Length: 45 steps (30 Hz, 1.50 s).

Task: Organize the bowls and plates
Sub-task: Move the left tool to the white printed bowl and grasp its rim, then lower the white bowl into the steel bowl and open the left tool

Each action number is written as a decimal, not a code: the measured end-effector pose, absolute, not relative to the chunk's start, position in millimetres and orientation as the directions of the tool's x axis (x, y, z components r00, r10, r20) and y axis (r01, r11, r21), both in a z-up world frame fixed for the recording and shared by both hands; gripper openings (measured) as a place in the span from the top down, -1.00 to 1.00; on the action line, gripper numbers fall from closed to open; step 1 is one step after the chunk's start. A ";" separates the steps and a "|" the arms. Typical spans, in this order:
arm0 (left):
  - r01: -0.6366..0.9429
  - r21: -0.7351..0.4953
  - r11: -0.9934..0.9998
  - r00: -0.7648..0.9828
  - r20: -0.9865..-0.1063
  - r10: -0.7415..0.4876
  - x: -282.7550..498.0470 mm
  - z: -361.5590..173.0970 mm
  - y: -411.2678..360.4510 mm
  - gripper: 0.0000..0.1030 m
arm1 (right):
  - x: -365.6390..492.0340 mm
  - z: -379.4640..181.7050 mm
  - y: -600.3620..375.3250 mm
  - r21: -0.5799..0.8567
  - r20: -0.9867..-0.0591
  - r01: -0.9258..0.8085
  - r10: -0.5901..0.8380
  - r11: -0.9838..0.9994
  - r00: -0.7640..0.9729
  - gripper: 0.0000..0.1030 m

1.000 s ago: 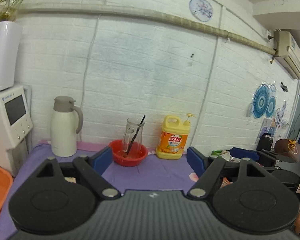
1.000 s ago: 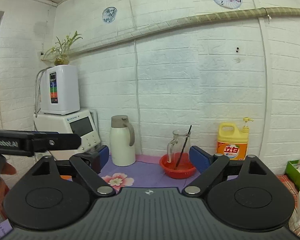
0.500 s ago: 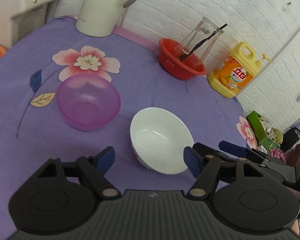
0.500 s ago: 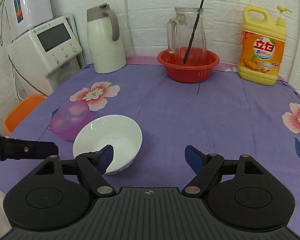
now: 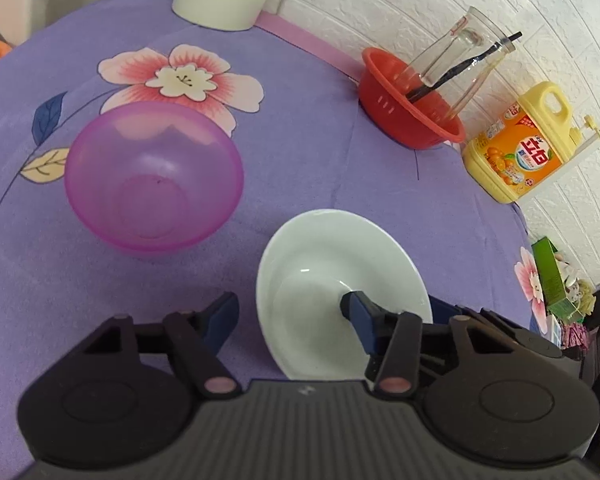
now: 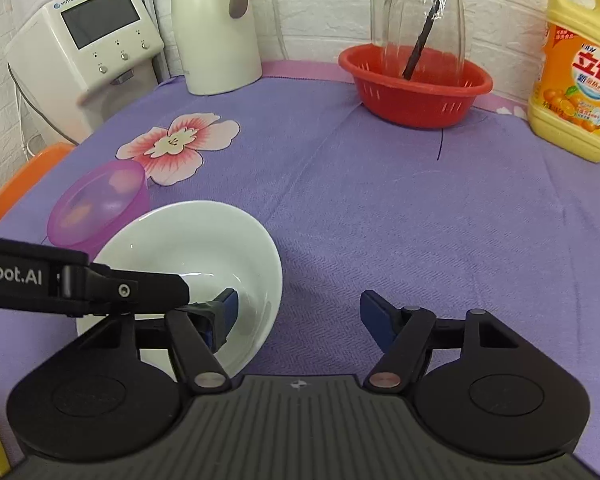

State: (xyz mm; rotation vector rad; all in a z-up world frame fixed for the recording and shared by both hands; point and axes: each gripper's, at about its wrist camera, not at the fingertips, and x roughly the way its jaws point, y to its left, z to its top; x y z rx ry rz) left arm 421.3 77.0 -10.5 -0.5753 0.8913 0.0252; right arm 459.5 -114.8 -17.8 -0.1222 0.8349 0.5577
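A white bowl (image 5: 332,264) stands on the purple flowered cloth, with a translucent purple bowl (image 5: 152,176) just to its left, upright and empty. My left gripper (image 5: 290,312) straddles the white bowl's near-left rim: one finger outside on the cloth, the other inside the bowl. Its jaws are closing, and the pads do not touch the rim. In the right wrist view the white bowl (image 6: 228,240) sits at lower left with the purple bowl (image 6: 100,200) behind it. My right gripper (image 6: 298,306) is open across the bowl's right rim, left finger inside, right finger over the cloth.
Along the back wall stand a white thermos jug (image 6: 216,28), a red basket (image 6: 416,88) holding a glass pitcher, and a yellow detergent bottle (image 6: 576,68). A white water dispenser (image 6: 84,48) and an orange seat (image 6: 24,176) are off the table's left edge.
Both grippers tipped down from facing the wall and dropped to the table. They closed in on the white bowl from either side, and the left jaws narrowed.
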 end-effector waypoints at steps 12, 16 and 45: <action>-0.192 -0.383 0.904 0.633 -0.752 -0.184 415.1 -10.1 64.8 0.49 | 436.6 -12.1 -90.0 0.049 -0.724 -0.599 0.442 0.799 0.530 -0.22; -0.162 -0.369 0.915 0.642 -0.744 -0.186 398.2 -2.9 57.8 0.50 | 421.7 -6.8 -95.4 0.037 -0.716 -0.601 0.440 0.799 0.542 -0.22; 0.058 -0.370 0.927 0.669 -0.675 -0.311 230.9 29.9 -48.2 0.53 | 251.2 23.2 -197.6 -0.022 -0.615 -0.508 0.389 0.861 0.686 -0.22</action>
